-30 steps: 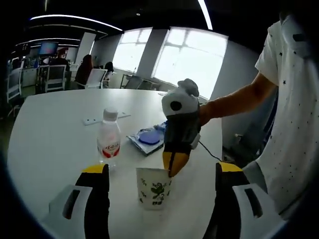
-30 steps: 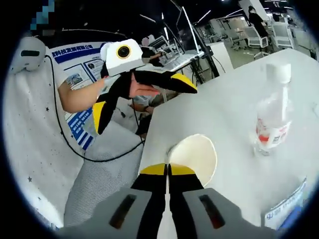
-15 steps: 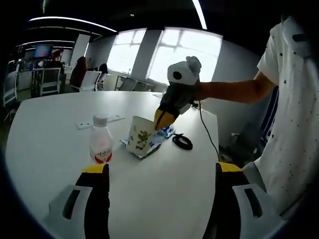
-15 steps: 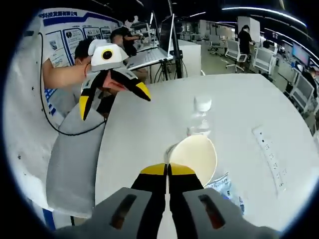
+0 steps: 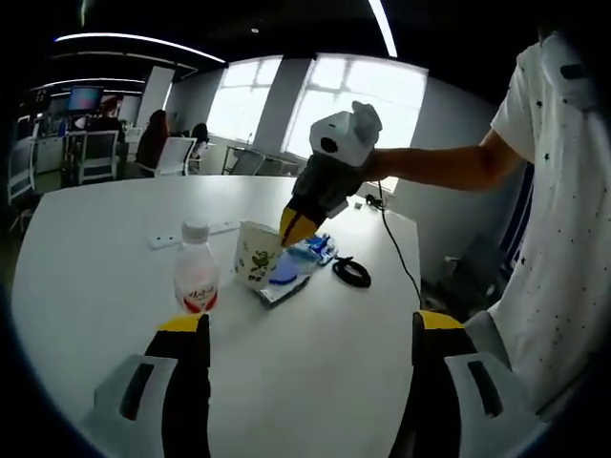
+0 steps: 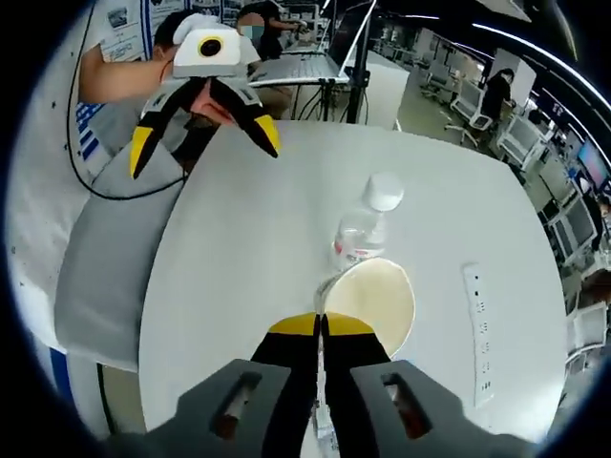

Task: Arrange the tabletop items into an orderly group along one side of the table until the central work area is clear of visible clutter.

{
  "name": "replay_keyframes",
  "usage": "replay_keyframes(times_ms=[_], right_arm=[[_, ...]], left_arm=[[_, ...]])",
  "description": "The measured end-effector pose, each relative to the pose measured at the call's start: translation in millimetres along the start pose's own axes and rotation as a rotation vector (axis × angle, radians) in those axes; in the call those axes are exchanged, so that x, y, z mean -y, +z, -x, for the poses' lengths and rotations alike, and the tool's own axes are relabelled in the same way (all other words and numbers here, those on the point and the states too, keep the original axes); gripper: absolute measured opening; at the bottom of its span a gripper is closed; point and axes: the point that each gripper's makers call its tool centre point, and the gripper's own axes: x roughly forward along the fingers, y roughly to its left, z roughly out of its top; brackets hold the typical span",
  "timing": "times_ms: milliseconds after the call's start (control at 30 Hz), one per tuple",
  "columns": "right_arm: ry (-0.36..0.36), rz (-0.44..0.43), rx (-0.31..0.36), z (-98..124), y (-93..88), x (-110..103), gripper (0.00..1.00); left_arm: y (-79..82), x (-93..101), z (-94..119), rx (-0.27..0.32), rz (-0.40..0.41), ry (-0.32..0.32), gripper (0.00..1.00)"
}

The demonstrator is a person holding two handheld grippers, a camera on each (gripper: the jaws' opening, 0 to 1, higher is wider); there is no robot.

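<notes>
My right gripper (image 6: 322,329) is pinched on the paper cup (image 5: 256,254) rim, carrying it just above the blue packet (image 5: 289,272), water bottle (image 5: 195,278) beside; my left gripper (image 5: 301,329) gapes wide — well back, empty.

Office chairs (image 5: 95,153) and bright windows (image 5: 363,119) beyond the table.

No lettering can be read: the clear plastic bottle's red-and-white label (image 5: 195,282) and the blue wall posters (image 6: 116,21) are too blurred.
</notes>
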Motion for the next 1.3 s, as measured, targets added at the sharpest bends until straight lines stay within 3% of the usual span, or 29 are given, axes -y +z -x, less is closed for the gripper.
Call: replay_keyframes(times_ms=[333,500,833,1200,1300], right_arm=[[0.008,0.188,-0.144,-34.7,-22.1,7.4,0.00],[0.015,0.234,-0.163,-52.2,-26.9,8.3,0.00],[0.036,0.229,-0.166,-71.7,-32.6,9.4,0.00],[0.048,0.221,-0.175,-76.4,-37.3,6.4,0.00],[0.047,0.203,-0.163,-76.3,-35.9,6.2,0.05]], left_arm=[[-3.9,-5.0,2.6,0.002,0.016,0.011,0.89],[-7.8,-7.5,3.8,-0.001,0.025,0.017,0.89],[-13.0,-12.5,5.2,-0.001,0.042,0.026,0.88],[-15.0,-15.1,3.7,-0.001,0.046,0.027,0.89],[-15.1,-15.1,3.0,-0.004,0.045,0.026,0.89]])
